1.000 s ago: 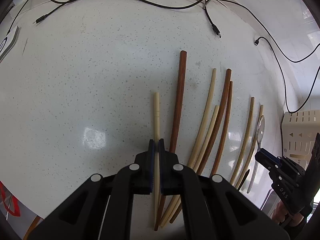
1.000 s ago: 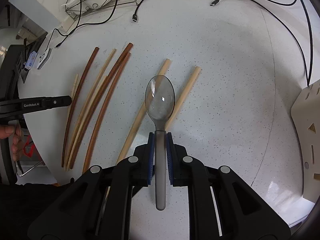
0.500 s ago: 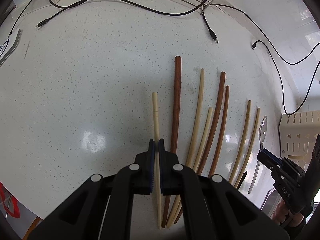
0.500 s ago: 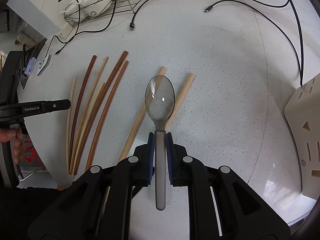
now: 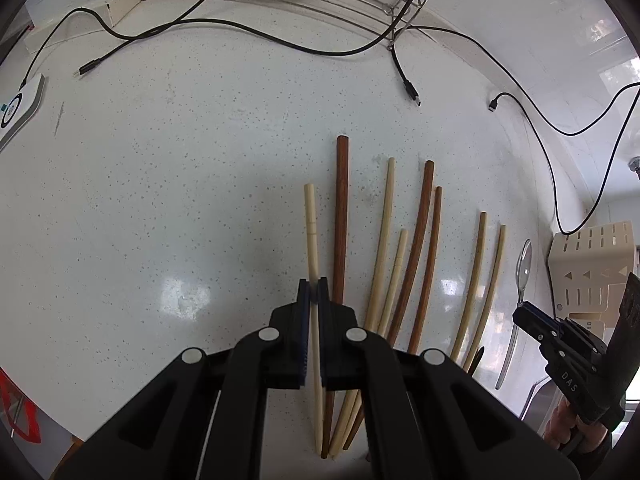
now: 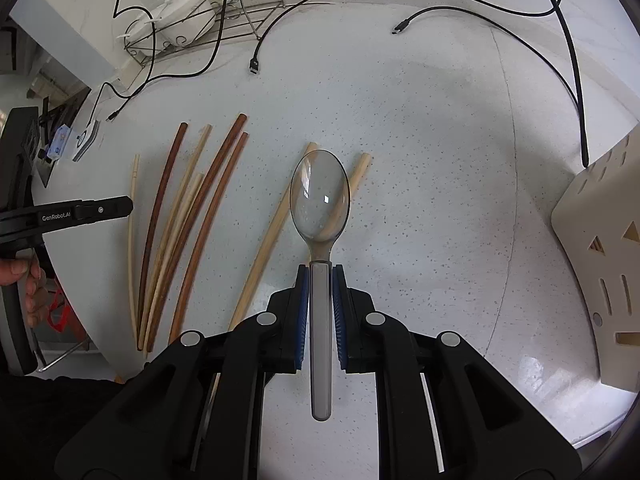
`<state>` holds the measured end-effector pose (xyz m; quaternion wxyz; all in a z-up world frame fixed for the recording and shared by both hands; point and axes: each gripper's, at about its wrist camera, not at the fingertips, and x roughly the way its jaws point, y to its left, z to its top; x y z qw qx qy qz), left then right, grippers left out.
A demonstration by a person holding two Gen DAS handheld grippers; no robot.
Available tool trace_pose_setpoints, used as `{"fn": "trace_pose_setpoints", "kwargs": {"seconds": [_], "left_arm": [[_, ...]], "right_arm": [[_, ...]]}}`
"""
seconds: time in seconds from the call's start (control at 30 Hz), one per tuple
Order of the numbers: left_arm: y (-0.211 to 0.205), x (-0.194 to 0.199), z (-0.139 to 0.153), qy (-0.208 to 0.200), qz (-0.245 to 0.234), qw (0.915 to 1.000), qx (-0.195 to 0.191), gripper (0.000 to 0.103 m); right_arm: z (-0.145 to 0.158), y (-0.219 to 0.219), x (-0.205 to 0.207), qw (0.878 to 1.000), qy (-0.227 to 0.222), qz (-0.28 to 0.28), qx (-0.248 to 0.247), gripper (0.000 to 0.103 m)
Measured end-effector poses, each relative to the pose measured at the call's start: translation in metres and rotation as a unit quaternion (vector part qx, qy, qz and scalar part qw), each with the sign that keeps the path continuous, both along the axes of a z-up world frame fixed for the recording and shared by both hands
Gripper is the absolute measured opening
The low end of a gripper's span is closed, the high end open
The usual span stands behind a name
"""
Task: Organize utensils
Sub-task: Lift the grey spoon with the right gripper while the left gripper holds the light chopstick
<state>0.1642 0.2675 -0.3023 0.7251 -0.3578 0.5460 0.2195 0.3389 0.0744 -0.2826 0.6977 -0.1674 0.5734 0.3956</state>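
1. The left hand-held gripper, pointed steeply down at the white speckled counter, is clenched on a pale cream chopstick, which runs between its blue pads and sticks out ahead of the fingertips.
2. Just to the right of that gripper's tips lies a dark brown chopstick; further right on the counter lie two more pale chopsticks and a pair of reddish-brown chopsticks, their near ends bunched together beneath the gripper body.
3. Well to the right of the left gripper, two tan bamboo chopsticks lie side by side.
4. The right hand-held gripper is clamped on the handle of a clear grey plastic spoon, whose bowl reaches out ahead of the fingertips and shows over the two bamboo chopsticks on the counter.
5. To the right of the right gripper, at the counter's edge, sits a cream slotted utensil holder.
6. Ahead of both grippers, at the far side of the counter, black cables trail across the surface before a wire dish rack holding white crockery.
7. A person's fingers wrap the left gripper's handle at the left of the right wrist view.
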Motion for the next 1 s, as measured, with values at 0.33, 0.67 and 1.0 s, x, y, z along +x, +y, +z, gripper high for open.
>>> {"fn": "trace_pose_setpoints", "kwargs": {"seconds": [0.33,0.67,1.0], "left_arm": [[-0.007,-0.012,0.025,-0.032,-0.009,0.9991,0.024,0.004],[-0.015,-0.010,0.049,-0.058,-0.016,0.9974,0.038,0.003],[-0.017,-0.010,0.069,-0.083,-0.021,0.9948,0.055,0.000]], "right_arm": [[0.007,-0.003,0.000,1.000,-0.007,-0.004,0.003,0.011],[0.019,-0.005,-0.003,1.000,-0.023,-0.008,0.018,0.011],[0.026,-0.013,-0.007,0.999,-0.032,-0.019,0.022,0.011]]}}
